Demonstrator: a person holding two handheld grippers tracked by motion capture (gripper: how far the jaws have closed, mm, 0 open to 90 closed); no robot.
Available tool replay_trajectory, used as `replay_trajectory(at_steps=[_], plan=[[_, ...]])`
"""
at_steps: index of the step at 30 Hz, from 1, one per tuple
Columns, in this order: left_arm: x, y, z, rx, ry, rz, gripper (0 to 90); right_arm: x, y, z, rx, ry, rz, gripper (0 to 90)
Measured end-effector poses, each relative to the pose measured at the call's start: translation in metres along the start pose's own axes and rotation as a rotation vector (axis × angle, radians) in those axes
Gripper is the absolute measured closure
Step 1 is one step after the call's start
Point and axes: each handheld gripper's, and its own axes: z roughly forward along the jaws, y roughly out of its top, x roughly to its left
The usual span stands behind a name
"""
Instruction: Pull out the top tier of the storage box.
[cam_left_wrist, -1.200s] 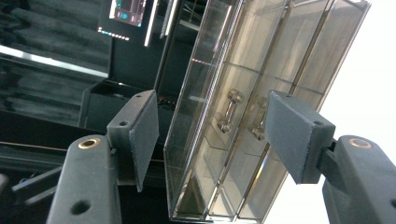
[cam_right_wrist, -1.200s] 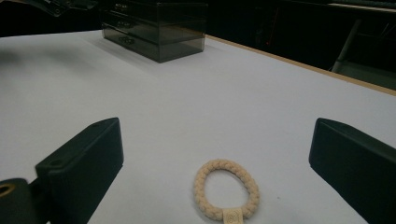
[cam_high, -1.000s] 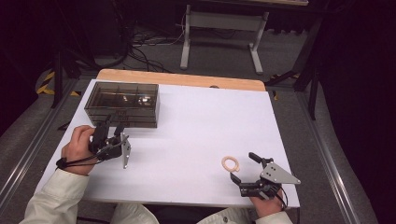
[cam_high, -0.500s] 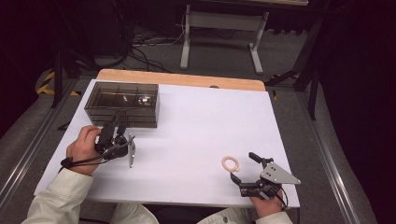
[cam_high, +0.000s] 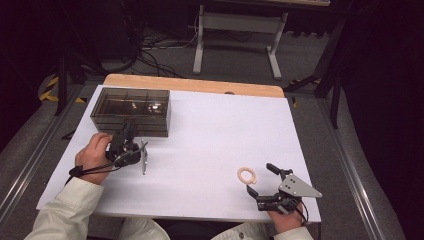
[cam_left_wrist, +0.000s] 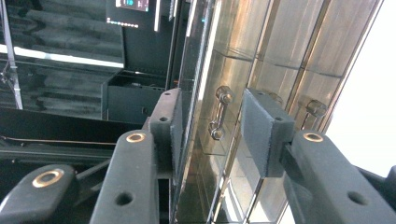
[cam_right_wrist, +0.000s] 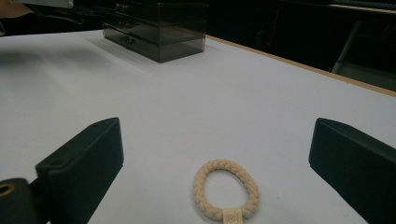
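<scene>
Since a second ago the left gripper has slid closer to the smoky drawer box and rolled over, so it's now lining up on the front of it. That box is sitting near the far-left corner of the bench, long axis running along the far edge, drawer fronts facing the person. In the left gripper view the little knob handle on one drawer is sitting right between the fingers, which are fairly narrow but not yet closed on it; the handle's long axis is running along the drawer face, roughly in line with the gap.

So I'd say the step in hand is getting a drawer open. Next move probably calls for nudging in a touch more, pinching that handle, then pulling straight back toward the near edge so the drawer isn't jamming or dragging the whole box along.

Meanwhile the right gripper is hanging out by the near-right corner, fingers spread wide and holding nothing. The cream braided hair tie is lying flat just in front of it, hole facing up, presumably waiting to go into the drawer.
</scene>
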Motion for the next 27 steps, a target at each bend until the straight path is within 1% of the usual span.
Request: replay_trajectory(at_steps=[1, 5, 6, 14, 15, 18, 19, 21, 22, 23, 26, 27], plan=[[-0.001, 0.000, 0.001, -0.001, 0.000, -0.002, 60.6, 0.000, 0.000, 0.000, 0.001, -0.001, 0.002, 3.5], [-0.001, 0.001, 0.005, 0.002, 0.006, 0.009, 62.2, 0.000, 0.000, 0.000, 0.001, -0.001, 0.001, 3.5], [-0.002, 0.000, 0.006, 0.002, 0.008, 0.004, 62.6, 0.000, 0.000, 0.000, 0.001, -0.001, 0.001, 3.5], [-0.003, 0.002, 0.014, 0.011, 0.002, 0.004, 64.7, 0.000, 0.000, 0.000, 0.001, -0.002, -0.001, 3.5], [-0.003, 0.002, 0.014, 0.013, -0.003, 0.012, 65.2, 0.000, 0.000, 0.000, 0.001, -0.002, -0.001, 3.5], [-0.004, 0.002, 0.016, 0.014, -0.001, 0.011, 67.1, 0.000, 0.000, -0.001, 0.001, -0.003, -0.001, 3.5], [-0.003, 0.002, 0.017, 0.015, -0.006, 0.023, 67.6, 0.000, 0.000, -0.001, 0.000, -0.002, 0.000, 3.5], [-0.005, 0.002, 0.017, 0.016, -0.004, 0.007, 68.2, 0.000, 0.000, -0.001, 0.000, -0.002, -0.001, 3.5], [-0.004, 0.003, 0.018, 0.019, -0.006, 0.017, 68.6, 0.000, 0.000, -0.001, 0.000, -0.002, 0.000, 3.5], [-0.005, 0.003, 0.019, 0.020, -0.010, 0.016, 68.7, 0.000, 0.000, -0.001, 0.001, -0.003, -0.001, 3.5], [-0.006, 0.003, 0.021, 0.020, -0.007, 0.020, 68.8, 0.000, 0.000, -0.001, -0.001, -0.003, 0.001, 3.5], [-0.006, 0.003, 0.021, 0.023, -0.007, 0.027, 69.2, 0.000, 0.000, -0.001, -0.001, -0.003, 0.001, 3.5]])
